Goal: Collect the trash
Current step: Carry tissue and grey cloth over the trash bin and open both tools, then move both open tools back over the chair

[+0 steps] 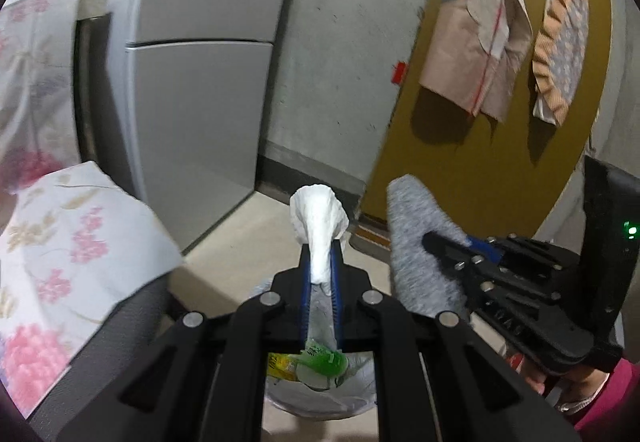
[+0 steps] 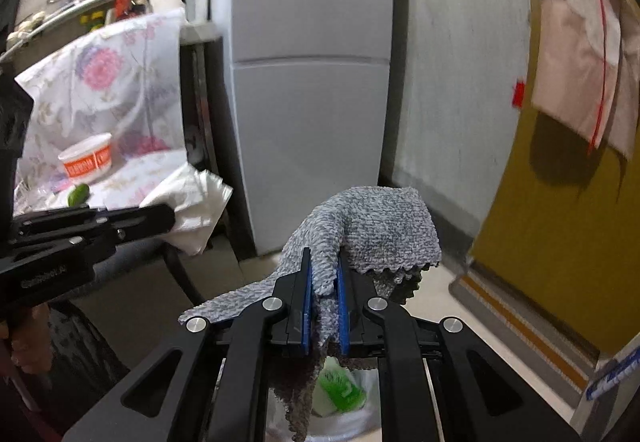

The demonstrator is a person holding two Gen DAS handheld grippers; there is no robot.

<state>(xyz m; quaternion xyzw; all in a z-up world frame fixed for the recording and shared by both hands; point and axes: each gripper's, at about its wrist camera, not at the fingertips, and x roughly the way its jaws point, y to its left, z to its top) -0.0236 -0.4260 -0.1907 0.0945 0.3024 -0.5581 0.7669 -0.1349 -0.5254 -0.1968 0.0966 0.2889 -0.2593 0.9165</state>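
Observation:
My left gripper (image 1: 320, 262) is shut on a crumpled white tissue (image 1: 318, 220) that sticks out past its blue pads. My right gripper (image 2: 323, 274) is shut on a grey knitted cloth (image 2: 368, 226) that drapes over and under its fingers. Below both, on the floor, stands a white-lined trash bin (image 1: 320, 398) holding green and yellow wrappers (image 1: 326, 362); it shows too as the bin (image 2: 340, 418) under the right gripper. The right gripper with the cloth (image 1: 420, 242) appears at the right of the left wrist view. The left gripper (image 2: 160, 218) with the tissue (image 2: 192, 202) appears at the left of the right wrist view.
A grey refrigerator (image 1: 192, 82) stands ahead against a concrete wall. A table with a floral cloth (image 2: 100, 90) on the left carries an orange-and-white cup (image 2: 86, 162) and a green item (image 2: 78, 195). A mustard door (image 1: 480, 146) with hanging cloths is at right.

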